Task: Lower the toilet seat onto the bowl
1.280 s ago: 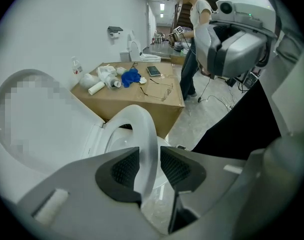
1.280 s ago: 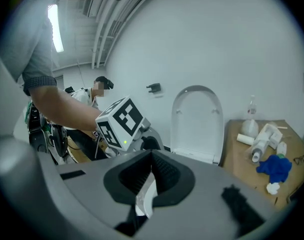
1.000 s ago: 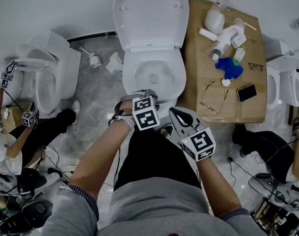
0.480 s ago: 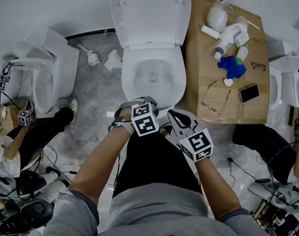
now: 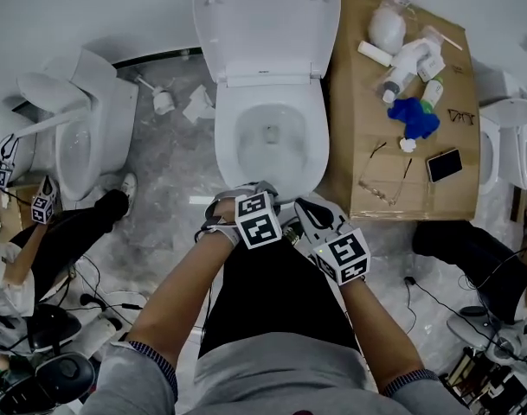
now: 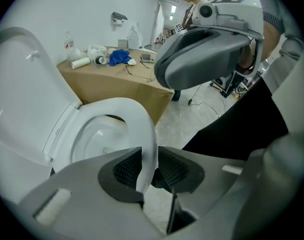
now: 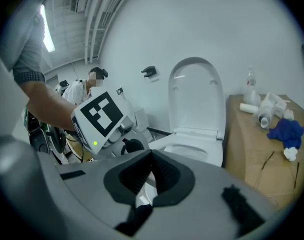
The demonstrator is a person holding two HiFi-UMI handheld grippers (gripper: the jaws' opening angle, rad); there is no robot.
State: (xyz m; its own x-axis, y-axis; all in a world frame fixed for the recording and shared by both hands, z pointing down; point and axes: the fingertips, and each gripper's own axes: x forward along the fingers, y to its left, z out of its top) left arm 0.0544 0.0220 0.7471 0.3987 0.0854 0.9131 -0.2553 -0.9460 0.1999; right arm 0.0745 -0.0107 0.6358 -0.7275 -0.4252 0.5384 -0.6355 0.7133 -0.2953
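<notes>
The white toilet (image 5: 308,158) stands at top centre of the head view with its lid (image 5: 265,24) upright. The seat ring (image 5: 231,128) lies low over the bowl, and whether it rests on the rim is unclear. My left gripper (image 5: 261,190) is at the seat's front edge. In the left gripper view the seat (image 6: 142,124) runs between the dark pads (image 6: 123,168). The left gripper (image 6: 149,166) has just been closing and is shut on the seat. My right gripper (image 5: 305,207) hangs just right of it, shut and empty (image 7: 151,156), pointing at the lid (image 7: 196,94).
A cardboard box (image 5: 367,158) right of the toilet carries bottles (image 5: 406,63), a blue cloth (image 5: 413,118), glasses (image 5: 377,175) and a phone (image 5: 444,164). Other toilets stand at the left (image 5: 81,137) and far right (image 5: 512,145). Another person (image 5: 29,249) sits at the left among cables.
Both grippers have sunk toward the bowl's front rim, and the seat's front edge has come down with the left one. The lid has stayed upright.
</notes>
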